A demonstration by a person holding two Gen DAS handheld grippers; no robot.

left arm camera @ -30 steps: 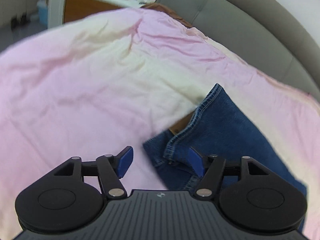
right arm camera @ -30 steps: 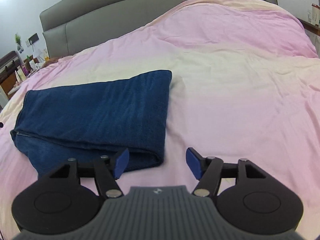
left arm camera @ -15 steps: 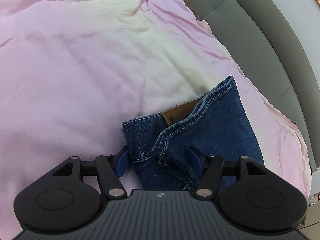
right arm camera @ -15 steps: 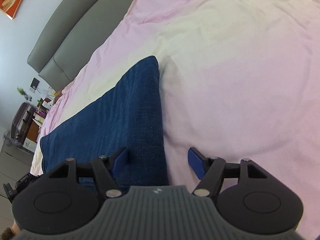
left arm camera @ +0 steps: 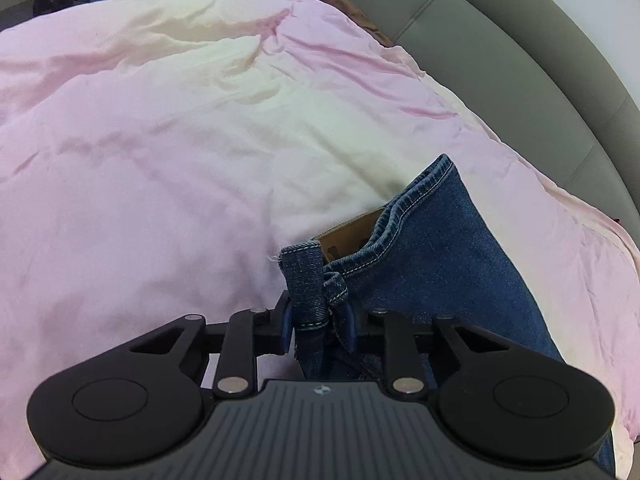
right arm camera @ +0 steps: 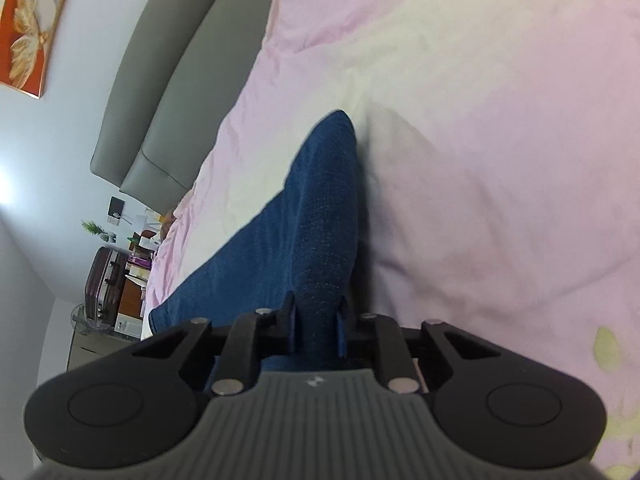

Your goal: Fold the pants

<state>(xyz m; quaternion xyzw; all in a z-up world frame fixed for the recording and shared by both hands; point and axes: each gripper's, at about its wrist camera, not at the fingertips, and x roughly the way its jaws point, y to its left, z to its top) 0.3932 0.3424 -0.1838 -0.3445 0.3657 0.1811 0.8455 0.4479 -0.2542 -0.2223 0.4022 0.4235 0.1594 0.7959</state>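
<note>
On the bed point(left arm camera: 168, 168), over the pink duvet, the jeans point(left arm camera: 448, 264) lie already folded into a short, thick stack, so you are well into the task. At the left end, your left hand-held gripper point(left arm camera: 319, 326) is closing on the bunched waistband point(left arm camera: 306, 280); denim fills the gap between the blue pads and they appear to press on it (a brown leather patch shows just beyond, inside the waist). At the right end, your right hand-held gripper point(right arm camera: 316, 330) is closing too, clamped on the folded edge of the jeans point(right arm camera: 316, 208), with the cloth standing up between the pads. The headboard point(right arm camera: 168, 80) runs along the far side of the bed.

Judging by the stack, the lengthwise fold and at least one crosswise fold look done. What seems left is one more fold, or carrying the bundle off as it is; I cannot tell which you intend. With both ends pinched, lift evenly so the layers do not slide apart.
</note>
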